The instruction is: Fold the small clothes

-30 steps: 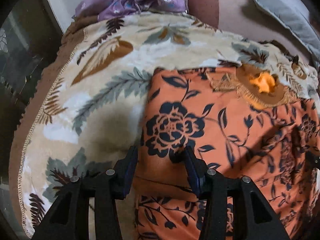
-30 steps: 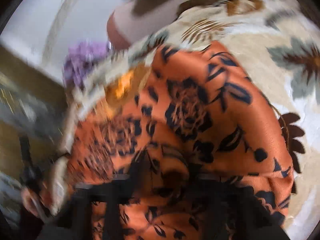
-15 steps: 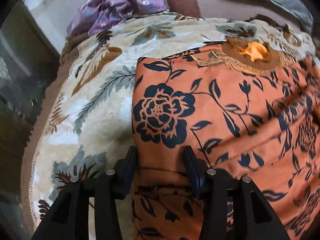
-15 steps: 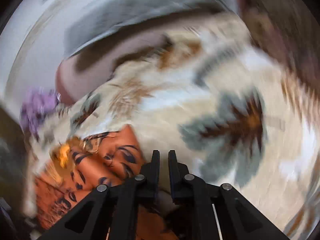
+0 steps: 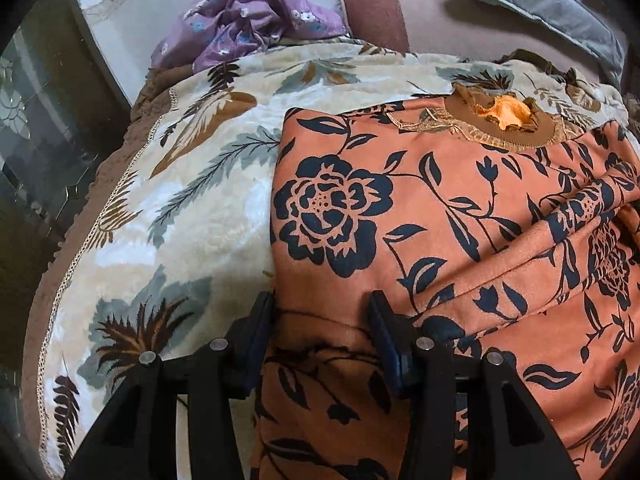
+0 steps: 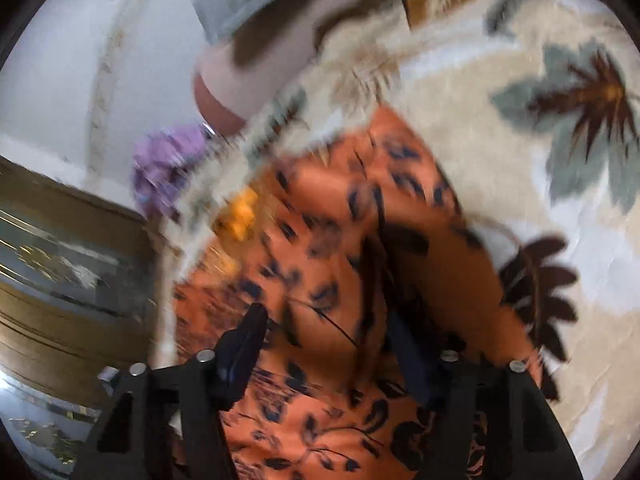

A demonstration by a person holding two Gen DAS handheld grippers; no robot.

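An orange garment with a dark floral print [image 5: 420,216] lies folded on a cream leaf-patterned blanket [image 5: 192,208]; its brown neckline faces the far side. My left gripper [image 5: 322,316] is open, its fingers straddling the garment's near left edge. In the blurred right wrist view the same garment [image 6: 360,240] fills the centre, and my right gripper [image 6: 328,332] is open just above it with cloth between the fingers.
A purple floral garment [image 5: 248,16] lies bunched at the blanket's far left edge. A brown cushion [image 5: 376,8] and a grey pillow [image 5: 552,4] sit behind. The blanket's left edge drops off toward a dark glass-fronted cabinet [image 5: 36,120].
My right gripper was shut over the bare blanket half a second ago; it has swung back over the orange garment and opened. My left gripper stays open at the garment's edge.
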